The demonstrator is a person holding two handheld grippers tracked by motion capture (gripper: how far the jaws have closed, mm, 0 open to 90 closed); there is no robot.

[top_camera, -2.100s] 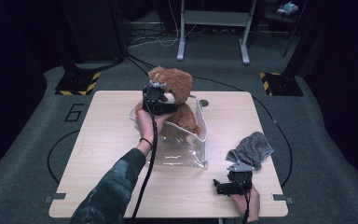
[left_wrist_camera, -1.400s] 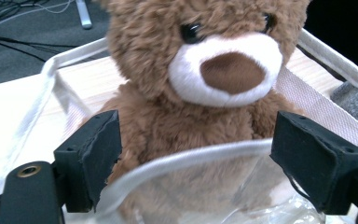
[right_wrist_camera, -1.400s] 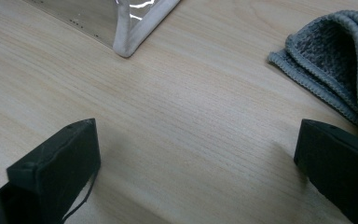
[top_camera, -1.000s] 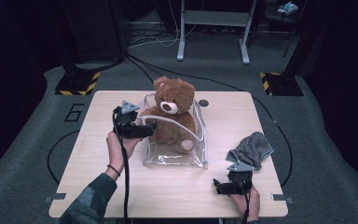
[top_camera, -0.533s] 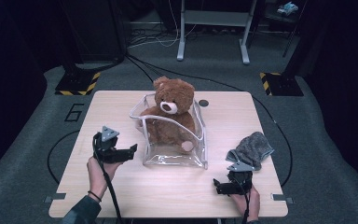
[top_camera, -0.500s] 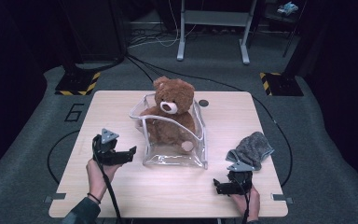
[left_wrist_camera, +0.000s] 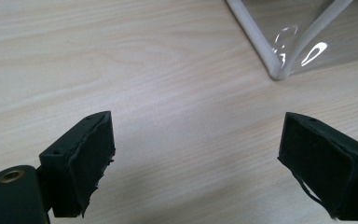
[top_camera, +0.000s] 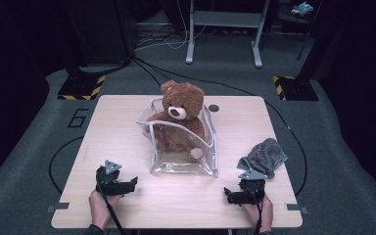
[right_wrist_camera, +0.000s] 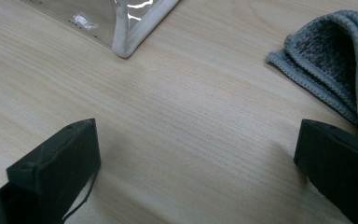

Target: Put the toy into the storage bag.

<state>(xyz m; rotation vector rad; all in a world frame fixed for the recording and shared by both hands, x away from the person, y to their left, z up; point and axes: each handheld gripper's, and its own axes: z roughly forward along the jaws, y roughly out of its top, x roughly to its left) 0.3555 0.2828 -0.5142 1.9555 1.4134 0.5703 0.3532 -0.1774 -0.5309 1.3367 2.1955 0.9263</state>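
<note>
A brown teddy bear (top_camera: 178, 115) sits upright inside a clear plastic bag (top_camera: 183, 164) with white piping, in the middle of the wooden table (top_camera: 235, 127). My left gripper (top_camera: 132, 185) rests low near the table's front left, jaws pointing right toward the bag, open and empty. In the left gripper view its gripper (left_wrist_camera: 191, 163) stands wide over bare wood, with the bag's corner (left_wrist_camera: 275, 70) ahead. My right gripper (top_camera: 228, 196) lies at the front right, pointing left. The right gripper view shows that gripper (right_wrist_camera: 196, 172) open and empty, the bag's corner (right_wrist_camera: 130, 44) in front of it.
A folded grey cloth (top_camera: 264, 156) lies on the table just beyond the right gripper and appears at the right of its view as the cloth (right_wrist_camera: 335, 60). A small dark round mark (top_camera: 214, 107) sits behind the bag. Black stands and cables are on the floor beyond the table.
My left gripper left the bear's head, drew back toward the person and sank to the table's front left. The bear stays seated in the bag. The right gripper kept still.
</note>
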